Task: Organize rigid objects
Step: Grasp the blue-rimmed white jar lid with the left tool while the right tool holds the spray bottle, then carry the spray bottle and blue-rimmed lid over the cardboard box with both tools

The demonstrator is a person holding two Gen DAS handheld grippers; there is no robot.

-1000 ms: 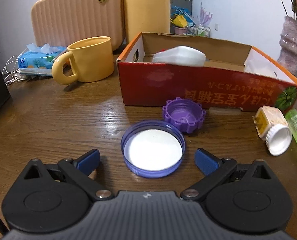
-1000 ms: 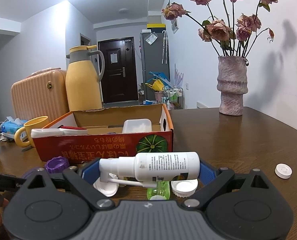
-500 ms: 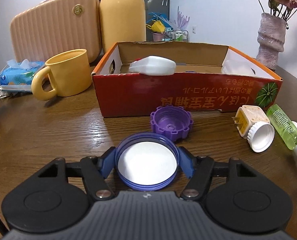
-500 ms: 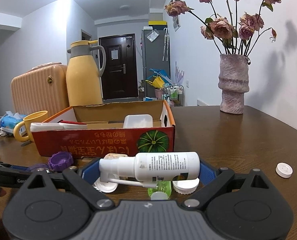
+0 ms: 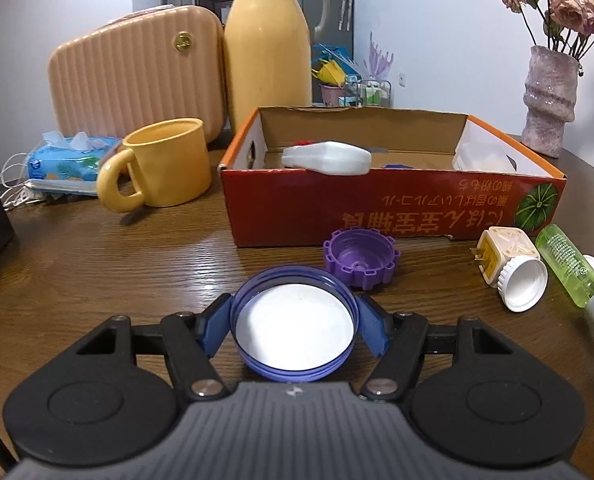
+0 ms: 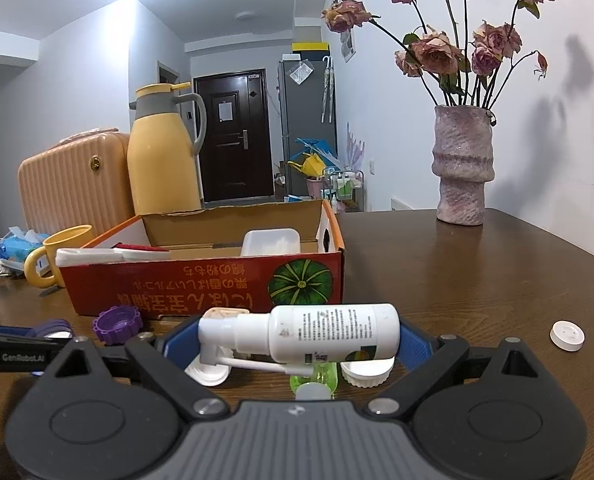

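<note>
gripping the blue lid (image 5: 295, 326) by its rim, the left hand-held gripper (image 5: 295, 326) holds it level, low over the counter (image 5: 137, 264). right hand-held gripper (image 6: 299, 338) is clamped endwise on the white spray bottle (image 6: 321, 338), raised, likely for the red box (image 6: 201, 288) ahead.

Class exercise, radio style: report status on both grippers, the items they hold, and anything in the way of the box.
Left gripper shut on blue lid. Right gripper shut on spray bottle. Purple cap sits between lid and box.
</note>
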